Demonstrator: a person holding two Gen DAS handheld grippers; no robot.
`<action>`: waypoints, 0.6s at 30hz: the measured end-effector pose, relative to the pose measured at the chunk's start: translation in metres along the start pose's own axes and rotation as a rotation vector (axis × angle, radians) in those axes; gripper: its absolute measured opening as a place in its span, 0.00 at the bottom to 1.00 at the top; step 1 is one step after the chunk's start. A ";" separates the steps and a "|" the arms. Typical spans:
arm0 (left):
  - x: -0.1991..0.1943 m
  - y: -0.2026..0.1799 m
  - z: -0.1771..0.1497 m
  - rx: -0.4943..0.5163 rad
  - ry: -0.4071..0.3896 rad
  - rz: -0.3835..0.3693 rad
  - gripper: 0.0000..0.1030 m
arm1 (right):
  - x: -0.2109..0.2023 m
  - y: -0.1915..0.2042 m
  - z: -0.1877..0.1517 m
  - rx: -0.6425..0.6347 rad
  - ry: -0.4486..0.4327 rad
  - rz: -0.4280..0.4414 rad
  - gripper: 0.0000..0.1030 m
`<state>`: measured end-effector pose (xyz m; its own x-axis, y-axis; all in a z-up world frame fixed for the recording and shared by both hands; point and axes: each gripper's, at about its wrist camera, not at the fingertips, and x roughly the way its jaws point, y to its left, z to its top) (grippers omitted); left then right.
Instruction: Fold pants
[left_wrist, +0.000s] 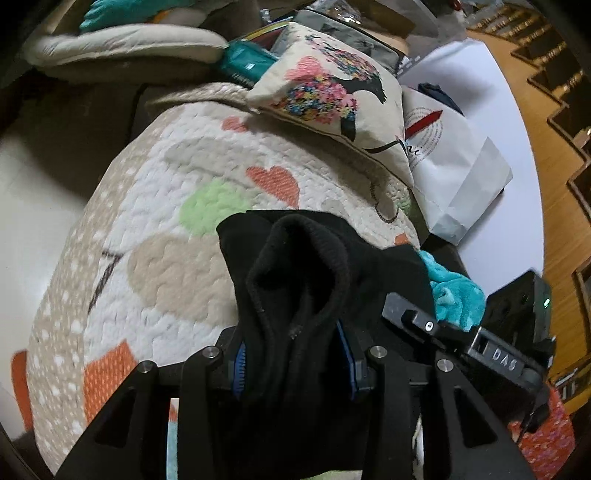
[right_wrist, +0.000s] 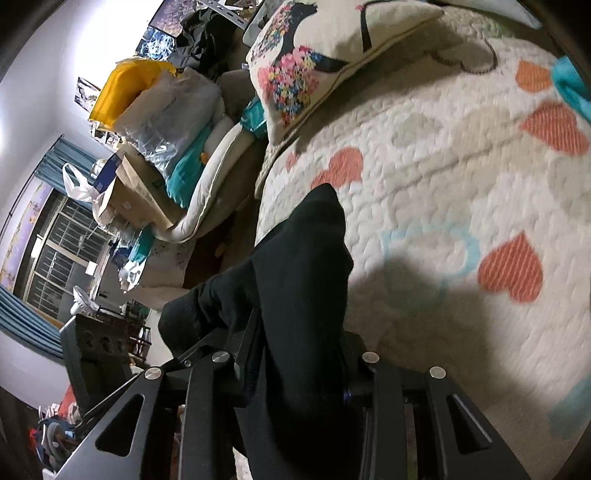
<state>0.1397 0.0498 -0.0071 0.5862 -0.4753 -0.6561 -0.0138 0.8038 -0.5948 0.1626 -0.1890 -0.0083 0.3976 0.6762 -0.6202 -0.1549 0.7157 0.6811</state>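
**Black pants held up at two points over a heart-print quilt**

Left wrist view, left to right:
- Quilt (left_wrist: 155, 192): white, padded, printed with coral, green and beige hearts; covers the bed surface.
- Left gripper (left_wrist: 295, 363): jaws closed on a thick bunch of cloth, blue pads pressed against it on both sides.
- Pants (left_wrist: 295, 280): black, soft knit; a rolled edge rises out of the jaws and flops forward, the rest hanging below the gripper.
- Cushion (left_wrist: 332, 85): cream, with a multicoloured flower motif; lies at the far end of the quilt.
- Teal cloth (left_wrist: 456, 291): fleecy, just beside the pants on the right, partly behind the black body of the other gripper.
- White paper bag (left_wrist: 454, 162): stands off the quilt's right edge, beside the cushion.

Right wrist view, left to right:
- Window (right_wrist: 62, 251): barred, dark, flanked by blue curtains.
- Yellow bag (right_wrist: 125, 88): atop a heap of boxes and plastic wrapping.
- Right gripper (right_wrist: 295, 380): jaws closed on black pants cloth, though the fabric drapes over the pads and probably hides the contact itself.
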 end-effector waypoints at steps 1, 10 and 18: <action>0.003 -0.002 0.006 0.010 0.006 0.009 0.37 | 0.000 0.001 0.004 -0.012 -0.001 -0.006 0.34; 0.033 -0.011 0.050 0.083 -0.003 0.091 0.37 | 0.025 0.017 0.048 -0.126 -0.007 -0.056 0.34; 0.069 -0.006 0.063 0.082 0.023 0.069 0.37 | 0.039 -0.005 0.065 -0.102 -0.038 -0.069 0.34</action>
<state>0.2315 0.0346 -0.0194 0.5674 -0.4253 -0.7052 0.0137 0.8611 -0.5083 0.2374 -0.1772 -0.0108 0.4441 0.6193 -0.6475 -0.2164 0.7754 0.5933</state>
